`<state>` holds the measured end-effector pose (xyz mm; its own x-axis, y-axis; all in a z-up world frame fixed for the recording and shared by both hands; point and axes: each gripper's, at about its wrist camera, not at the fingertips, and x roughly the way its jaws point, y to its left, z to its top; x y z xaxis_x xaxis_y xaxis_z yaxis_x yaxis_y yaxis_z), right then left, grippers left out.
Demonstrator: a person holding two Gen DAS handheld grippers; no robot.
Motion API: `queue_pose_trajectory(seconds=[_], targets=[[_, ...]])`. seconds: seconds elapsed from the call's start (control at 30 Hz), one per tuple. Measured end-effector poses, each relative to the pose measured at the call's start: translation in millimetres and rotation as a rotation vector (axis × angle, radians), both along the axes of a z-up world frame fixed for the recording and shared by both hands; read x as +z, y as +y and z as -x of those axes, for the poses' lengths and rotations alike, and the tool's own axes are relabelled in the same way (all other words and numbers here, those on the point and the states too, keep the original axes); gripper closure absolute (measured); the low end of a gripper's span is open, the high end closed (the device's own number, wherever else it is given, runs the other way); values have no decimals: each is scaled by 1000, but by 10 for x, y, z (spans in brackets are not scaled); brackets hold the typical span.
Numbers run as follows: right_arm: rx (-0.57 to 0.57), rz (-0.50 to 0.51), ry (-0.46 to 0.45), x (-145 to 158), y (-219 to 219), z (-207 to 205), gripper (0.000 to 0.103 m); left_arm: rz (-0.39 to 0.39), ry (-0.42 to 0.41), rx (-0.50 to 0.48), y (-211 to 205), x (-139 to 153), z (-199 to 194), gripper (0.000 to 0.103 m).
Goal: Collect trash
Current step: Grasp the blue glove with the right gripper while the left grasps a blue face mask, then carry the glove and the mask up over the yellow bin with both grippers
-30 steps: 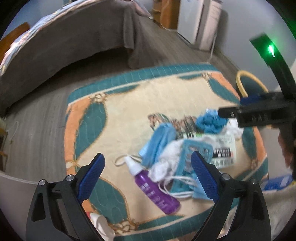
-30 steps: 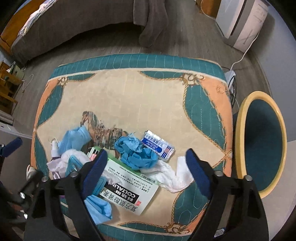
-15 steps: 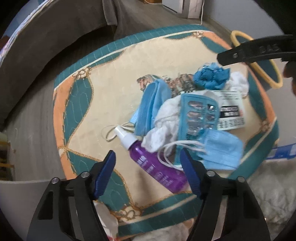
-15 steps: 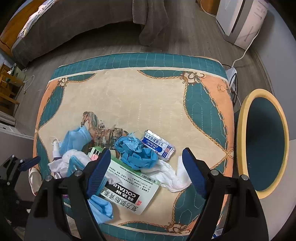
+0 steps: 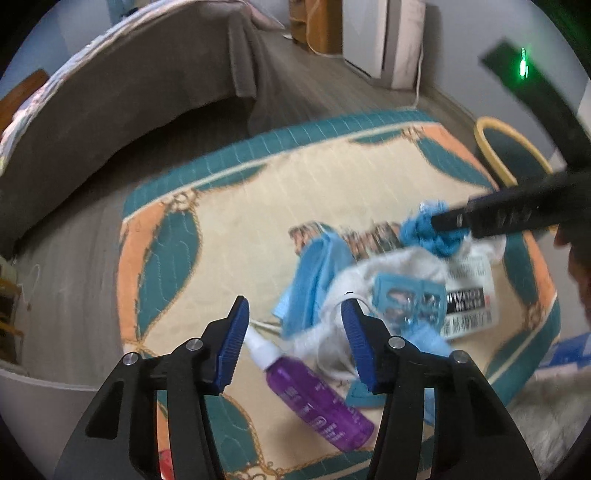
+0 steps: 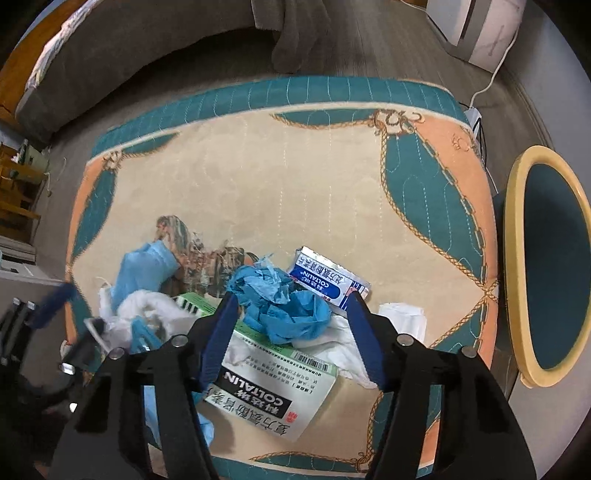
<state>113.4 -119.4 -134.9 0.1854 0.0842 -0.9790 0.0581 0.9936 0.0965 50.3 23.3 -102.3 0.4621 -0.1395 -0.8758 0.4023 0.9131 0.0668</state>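
Observation:
Trash lies heaped on a patterned mat (image 6: 295, 184). My right gripper (image 6: 291, 299) points down over a crumpled blue wad (image 6: 280, 302); its jaws are closing around the wad, with the pads still clear of it. Under the wad lie a green-and-white medicine box (image 6: 273, 387) and a small blue box (image 6: 325, 284). My left gripper (image 5: 294, 314) hangs over a purple spray bottle (image 5: 317, 398), jaws closing, with the bottle's white cap and some white tissue (image 5: 332, 343) between them, nothing gripped. A blue face mask (image 5: 314, 273) and a blister pack (image 5: 406, 299) lie beside it.
A round bin with a yellow rim (image 6: 517, 258) stands off the mat's right edge. A bed under a grey blanket (image 5: 129, 110) runs along the far side, with a white appliance (image 6: 480, 29) and its cord at the back right. Fluffy white fabric (image 5: 546, 406) lies near me.
The jaws of both grippers have narrowed. The right gripper has sunk closer over the blue wad. The left gripper stays over the spray bottle and tissue.

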Motion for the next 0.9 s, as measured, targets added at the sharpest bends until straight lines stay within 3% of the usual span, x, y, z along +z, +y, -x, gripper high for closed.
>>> queue_pose_trajectory(seconds=[0.2,0.27,0.33,0.43,0.6,0.9], targets=[[26,16,41,-111,81,-19,67,40,-39,11,40,105,-16,49],[23,-5,20,-37,72,-28,74,53,-53,10,37,143,-9,55],[13,-31,-3,40,55,-45,82,89,-54,9,43,211,-23,70],[-1,-58,-44,183,22,-51,82,147,-53,12,65,314,-42,85],[-7,-53,-120,448,-59,-55,82,157,-107,2,34,524,-52,96],[-42,-14,-247,891,-432,-56,82,251,-291,4,-66,1212,-43,97]])
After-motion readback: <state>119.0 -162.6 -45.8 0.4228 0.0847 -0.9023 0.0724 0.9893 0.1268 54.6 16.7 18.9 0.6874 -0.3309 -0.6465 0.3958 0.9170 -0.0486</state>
